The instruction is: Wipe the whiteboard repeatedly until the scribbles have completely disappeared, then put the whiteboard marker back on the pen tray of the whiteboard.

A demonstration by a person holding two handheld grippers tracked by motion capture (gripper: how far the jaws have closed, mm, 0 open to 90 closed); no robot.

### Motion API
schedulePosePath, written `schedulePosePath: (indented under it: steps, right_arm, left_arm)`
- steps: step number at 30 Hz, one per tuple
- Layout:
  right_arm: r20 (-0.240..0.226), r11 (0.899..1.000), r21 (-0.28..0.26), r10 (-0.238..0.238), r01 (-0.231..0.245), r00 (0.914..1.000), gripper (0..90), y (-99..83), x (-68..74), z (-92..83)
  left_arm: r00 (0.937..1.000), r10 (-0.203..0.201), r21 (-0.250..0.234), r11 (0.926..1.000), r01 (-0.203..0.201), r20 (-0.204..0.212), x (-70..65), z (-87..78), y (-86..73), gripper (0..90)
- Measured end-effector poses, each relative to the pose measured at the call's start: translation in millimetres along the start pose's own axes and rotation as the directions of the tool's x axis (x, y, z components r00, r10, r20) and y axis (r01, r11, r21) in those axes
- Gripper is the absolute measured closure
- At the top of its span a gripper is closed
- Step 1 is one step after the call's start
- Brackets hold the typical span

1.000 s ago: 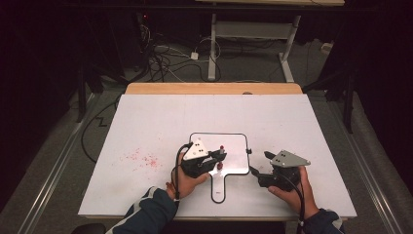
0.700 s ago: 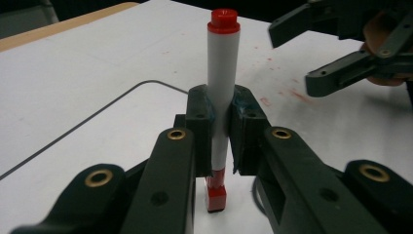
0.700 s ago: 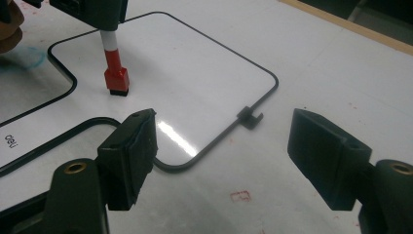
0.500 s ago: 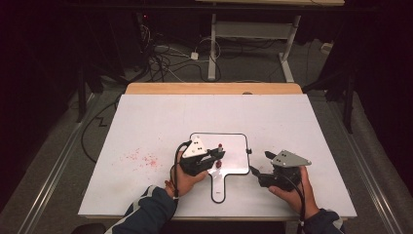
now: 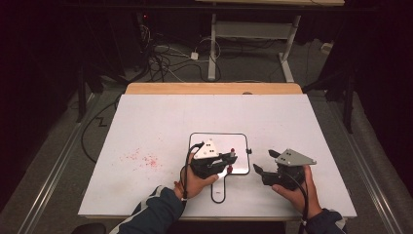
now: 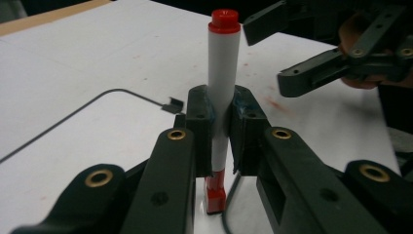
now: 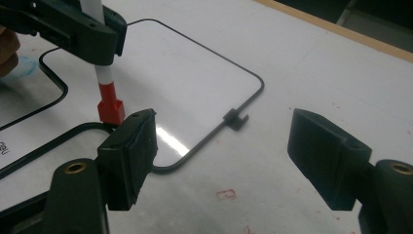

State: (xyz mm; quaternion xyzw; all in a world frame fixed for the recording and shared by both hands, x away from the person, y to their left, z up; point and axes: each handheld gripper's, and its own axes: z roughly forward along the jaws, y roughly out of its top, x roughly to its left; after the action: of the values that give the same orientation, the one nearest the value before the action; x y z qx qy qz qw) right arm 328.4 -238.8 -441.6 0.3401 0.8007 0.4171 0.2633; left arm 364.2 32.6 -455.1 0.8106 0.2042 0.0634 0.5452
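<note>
Left gripper clamped on upright red-capped marker over small whiteboard; right gripper jaws wide apart, empty.

The right gripper has its jaws spread wide over the white tabletop. Ahead, the left gripper clamps a marker, its red end down beside a small whiteboard.

Open tabletop beyond; upright marker probably blocks the near middle.
</note>
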Motion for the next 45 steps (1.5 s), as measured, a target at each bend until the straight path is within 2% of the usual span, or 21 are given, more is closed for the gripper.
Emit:
schedulePosePath:
  steps: [5, 10, 12, 16, 19, 26, 31, 36, 40, 42, 45]
  right_arm:
    - [0.021, 1.000, -0.005, 0.017, -0.017, 0.9996, 27.5, -0.1, -6.9, -4.0]
    - [0.059, 0.999, -0.010, 0.034, -0.033, 0.9977, 27.6, -0.9, -16.7, -6.7]
    - [0.070, 0.999, -0.011, 0.053, -0.052, 0.9962, 27.7, -2.1, -20.7, -8.2]
    - [0.082, 0.998, -0.006, 0.059, -0.059, 0.9949, 27.9, -4.4, -24.2, -8.8]
    - [0.084, 0.998, -0.002, 0.060, -0.060, 0.9947, 27.9, -5.4, -24.9, -8.6]
    - [0.076, 0.998, 0.005, 0.058, -0.058, 0.9954, 27.9, -5.8, -23.8, -5.8]
    - [0.065, 0.999, 0.012, 0.050, -0.051, 0.9966, 27.8, -6.4, -21.6, -3.3]
    - [0.068, 0.999, 0.013, 0.052, -0.053, 0.9963, 27.8, -6.9, -22.2, -3.9]
    - [0.071, 0.998, 0.016, 0.058, -0.059, 0.9958, 27.8, -7.9, -22.7, -4.5]
    - [0.069, 0.998, 0.011, 0.062, -0.063, 0.9957, 27.8, -7.9, -22.1, -5.3]
    - [0.066, 0.998, 0.019, 0.054, -0.055, 0.9964, 27.8, -9.3, -20.8, -5.6]
  left_arm:
    - [0.9988, -0.007, -0.009, 0.9999, 0.007, 0.048, -4.7, 9.5, 8.5, 78.7]
    - [0.9975, 0.004, -0.001, 1.0000, -0.004, 0.071, -7.1, 24.1, 16.6, 78.7]
    - [0.9966, -0.011, 0.007, 0.9999, 0.011, 0.082, -5.2, 30.4, 18.7, 78.7]
    - [0.9943, -0.049, 0.024, 0.9986, 0.047, 0.094, -0.3, 42.8, 20.9, 78.6]
    - [0.9901, -0.085, 0.035, 0.9961, 0.082, 0.111, 5.0, 52.0, 25.4, 78.5]
    - [0.9863, -0.123, 0.055, 0.9915, 0.118, 0.110, 13.1, 67.1, 32.9, 78.4]
    - [0.9823, -0.155, 0.056, 0.9872, 0.149, 0.106, 20.0, 74.7, 32.9, 77.4]
    - [0.9814, -0.171, 0.060, 0.9844, 0.166, 0.088, 24.2, 77.0, 31.5, 76.1]
    - [0.9800, -0.193, 0.082, 0.9785, 0.189, 0.048, 29.1, 79.6, 28.0, 73.0]
    - [0.9818, -0.190, 0.103, 0.9769, 0.187, 0.013, 30.8, 81.6, 26.9, 70.6]
    - [0.9781, -0.208, 0.127, 0.9698, 0.208, -0.013, 34.5, 86.2, 24.5, 67.3]
